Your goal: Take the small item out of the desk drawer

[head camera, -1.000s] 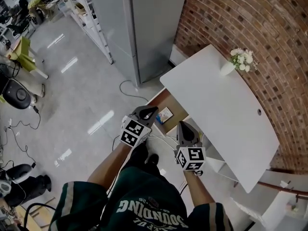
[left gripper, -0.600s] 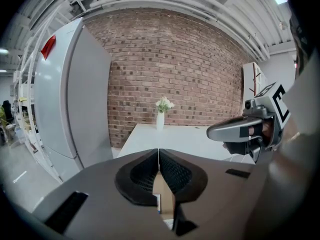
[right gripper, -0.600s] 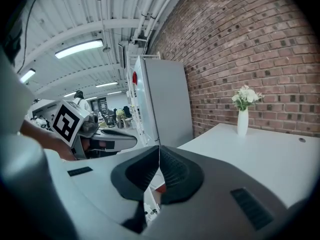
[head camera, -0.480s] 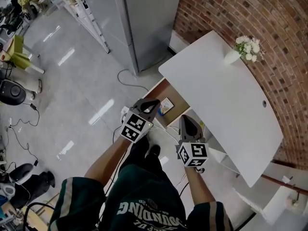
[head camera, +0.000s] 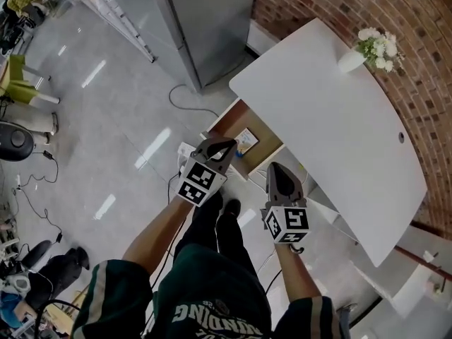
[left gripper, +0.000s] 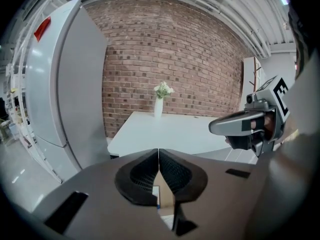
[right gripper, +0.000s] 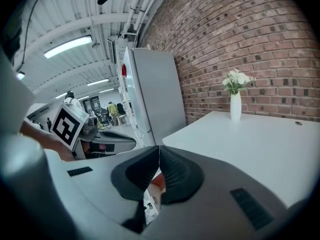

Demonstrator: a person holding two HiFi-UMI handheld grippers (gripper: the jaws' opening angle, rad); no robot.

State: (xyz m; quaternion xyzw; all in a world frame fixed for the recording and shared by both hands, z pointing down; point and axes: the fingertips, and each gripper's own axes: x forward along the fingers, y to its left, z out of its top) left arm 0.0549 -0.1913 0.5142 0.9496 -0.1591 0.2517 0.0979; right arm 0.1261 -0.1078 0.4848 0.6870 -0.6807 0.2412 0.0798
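A white desk [head camera: 339, 133] stands against the brick wall. Under its near left end an open brown drawer [head camera: 233, 122] shows, with a small flat item [head camera: 246, 141] lying in it. My left gripper [head camera: 227, 144] hovers just in front of that drawer, jaws shut and empty. To its right, my right gripper [head camera: 273, 167] is at the desk's front edge, also shut with nothing held. In the left gripper view the pads of the left gripper [left gripper: 159, 156] meet, and the right gripper [left gripper: 240, 126] shows at the right. The right gripper view shows the right gripper [right gripper: 159, 154] closed too.
A white vase of flowers [head camera: 353, 58] stands at the desk's far end. A tall grey cabinet [head camera: 205, 20] is left of the desk. A cable [head camera: 191, 111] and a white power strip [head camera: 185, 150] lie on the floor. My shoes [head camera: 220, 214] are below the grippers.
Both grippers have sunk and come closer to the drawer and the desk's front edge. Their jaws have stayed shut.
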